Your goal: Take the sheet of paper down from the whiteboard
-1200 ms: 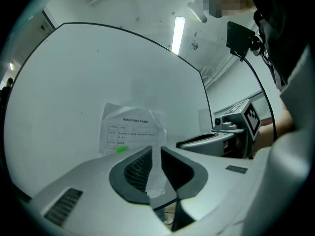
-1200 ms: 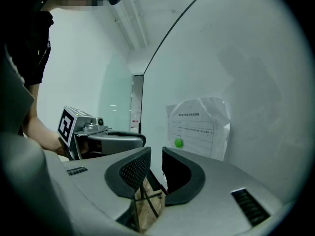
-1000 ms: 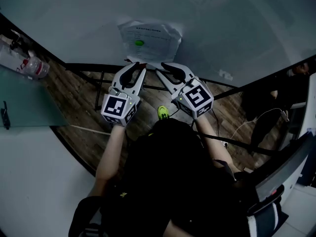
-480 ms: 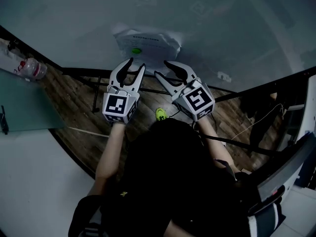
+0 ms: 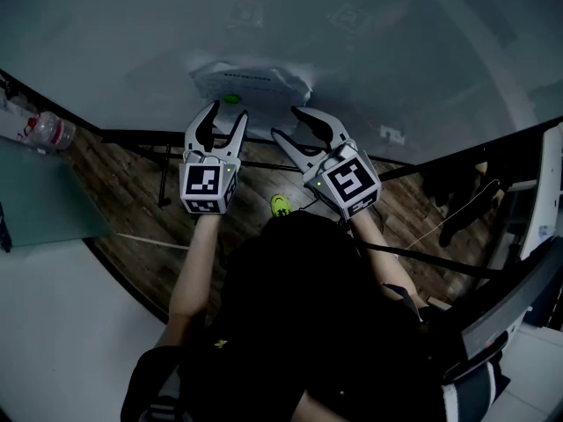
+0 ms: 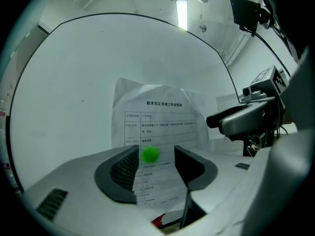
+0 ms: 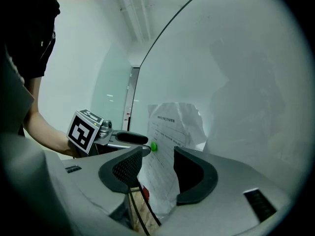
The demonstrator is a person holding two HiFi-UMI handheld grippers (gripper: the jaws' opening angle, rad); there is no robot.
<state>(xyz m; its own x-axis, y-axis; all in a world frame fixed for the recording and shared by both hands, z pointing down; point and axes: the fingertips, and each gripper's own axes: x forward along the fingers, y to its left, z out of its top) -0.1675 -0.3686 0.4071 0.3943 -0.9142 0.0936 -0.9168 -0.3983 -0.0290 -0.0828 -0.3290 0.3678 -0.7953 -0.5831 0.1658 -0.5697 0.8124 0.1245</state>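
A creased printed sheet of paper [image 5: 251,82] hangs on the whiteboard [image 5: 396,51], pinned by a round green magnet [image 5: 230,99]. My left gripper [image 5: 220,114] points at the sheet's lower left, just below the magnet. In the left gripper view the magnet [image 6: 150,154] and the paper [image 6: 157,127] show in the gap of the left gripper [image 6: 156,165]; its jaws are opening and the pads do not press on anything. My right gripper [image 5: 286,123] is at the sheet's lower right, jaws opening too. In the right gripper view the paper [image 7: 172,132] hangs in line with that gripper [image 7: 155,170], untouched.
The whiteboard's dark stand [image 5: 167,161] crosses the wooden floor [image 5: 132,200] below the grippers. A plastic bottle [image 5: 48,130] lies at the far left by a glass tabletop [image 5: 44,200]. A chair [image 5: 493,323] stands at the right, cables [image 5: 457,214] beside it.
Both grippers' jaws have spread wider. The left gripper has shifted left and closer to the board, under the green magnet. The right gripper has crept a little left.
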